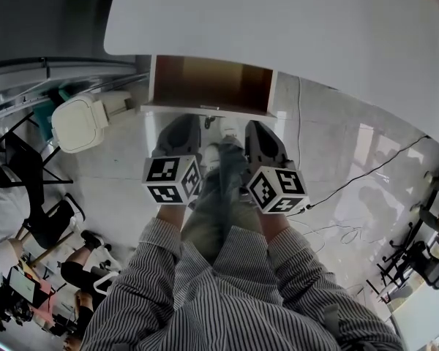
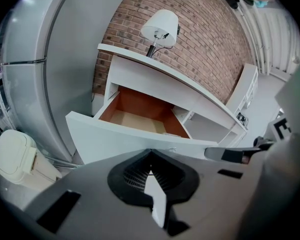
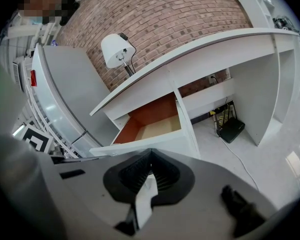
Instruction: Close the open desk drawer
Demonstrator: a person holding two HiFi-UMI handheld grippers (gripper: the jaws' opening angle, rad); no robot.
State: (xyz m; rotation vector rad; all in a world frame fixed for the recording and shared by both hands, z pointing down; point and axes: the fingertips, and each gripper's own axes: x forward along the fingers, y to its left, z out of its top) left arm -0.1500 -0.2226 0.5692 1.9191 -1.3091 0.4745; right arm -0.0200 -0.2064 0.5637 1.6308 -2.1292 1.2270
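Now the drawer (image 1: 212, 83) stands open under the white desk (image 1: 293, 20). Left gripper (image 1: 183, 126) and right gripper (image 1: 258, 130) hang near its front, jaws pressed together, holding nothing.

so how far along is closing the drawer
Done: nothing yet. The drawer stands well out from under the desk.
In hand: the left gripper and right gripper, both shut and empty, are lined up just before the drawer's front panel; whether they touch it can't be told.
Left: pushing the front in until it sits flush with the desk.
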